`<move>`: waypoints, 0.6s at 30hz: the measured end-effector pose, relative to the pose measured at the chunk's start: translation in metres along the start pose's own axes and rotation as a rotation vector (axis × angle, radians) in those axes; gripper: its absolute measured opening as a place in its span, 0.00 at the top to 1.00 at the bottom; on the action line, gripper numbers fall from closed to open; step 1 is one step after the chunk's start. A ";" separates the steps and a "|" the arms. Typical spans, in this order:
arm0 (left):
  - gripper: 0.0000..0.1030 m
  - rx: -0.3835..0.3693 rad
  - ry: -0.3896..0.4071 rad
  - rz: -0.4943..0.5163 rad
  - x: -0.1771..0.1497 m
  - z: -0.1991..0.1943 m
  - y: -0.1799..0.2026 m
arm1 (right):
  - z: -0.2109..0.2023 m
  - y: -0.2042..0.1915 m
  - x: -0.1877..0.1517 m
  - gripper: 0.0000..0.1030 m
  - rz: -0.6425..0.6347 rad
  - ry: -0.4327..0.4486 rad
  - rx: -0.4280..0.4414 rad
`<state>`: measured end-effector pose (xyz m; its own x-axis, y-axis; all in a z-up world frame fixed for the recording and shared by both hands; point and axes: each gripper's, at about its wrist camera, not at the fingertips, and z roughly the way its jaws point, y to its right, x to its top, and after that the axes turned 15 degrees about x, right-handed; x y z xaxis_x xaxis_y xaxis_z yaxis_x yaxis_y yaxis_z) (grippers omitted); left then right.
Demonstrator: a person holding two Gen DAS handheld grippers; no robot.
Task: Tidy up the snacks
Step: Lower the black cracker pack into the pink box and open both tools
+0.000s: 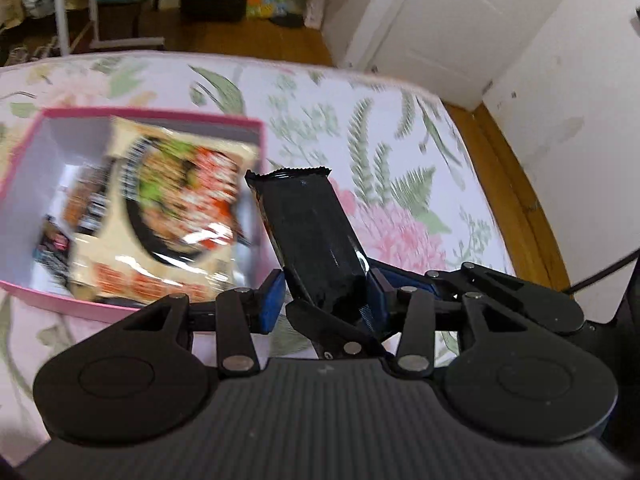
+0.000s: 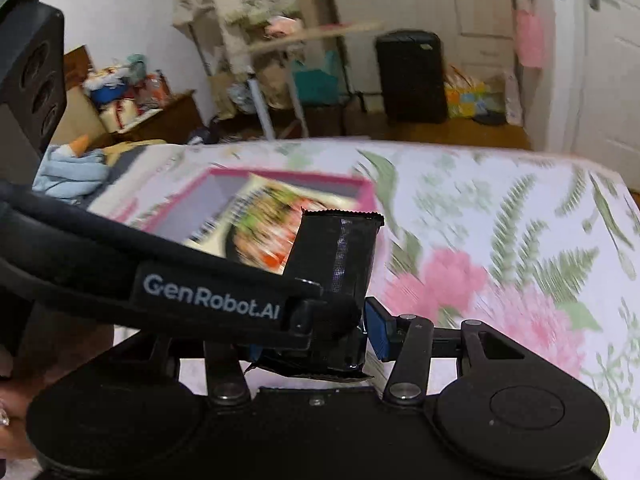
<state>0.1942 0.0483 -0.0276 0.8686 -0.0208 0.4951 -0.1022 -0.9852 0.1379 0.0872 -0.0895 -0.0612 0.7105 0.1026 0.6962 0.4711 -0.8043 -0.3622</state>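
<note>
Floral bedspread point(image 1: 360, 112) under everything. Pink box point(image 1: 256, 128) on it, noodle packet point(image 1: 172, 200) already inside. Black snack bar point(image 1: 312, 232) aloft just beside box, pinched at its lower end by both left gripper point(image 1: 324, 296) and right gripper point(image 2: 316, 336). Step, as judged: carrying bar to box. Next: shift over opening, let go.

The right claw point(image 2: 320, 332) holds a black snack bar point(image 2: 340, 256) between its blue pads point(image 2: 380, 334); the bar stands up from the claw, its crimped end on top. A black strap point(image 2: 208, 296) with white letters crosses in front of the left pad and hides it. Behind the bar a pink box point(image 2: 362, 192) lies on the flowered bed point(image 2: 520, 248), blurred, with a noodle packet point(image 2: 264, 216) inside. Beyond the bed are a black bin point(image 2: 412, 76) and a white door point(image 2: 612, 60)
</note>
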 end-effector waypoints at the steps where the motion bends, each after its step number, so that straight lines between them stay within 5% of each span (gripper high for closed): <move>1: 0.59 0.001 0.008 -0.011 0.003 -0.006 -0.010 | 0.004 -0.009 0.006 0.47 -0.020 0.000 0.006; 18: 0.58 0.144 0.000 -0.193 0.024 0.014 -0.160 | 0.136 -0.072 0.056 0.43 -0.002 -0.103 0.170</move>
<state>0.2379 0.2033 -0.0495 0.8654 0.1701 0.4713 0.1356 -0.9850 0.1065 0.1640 0.0538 -0.0802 0.7548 0.1704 0.6334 0.5482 -0.6943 -0.4664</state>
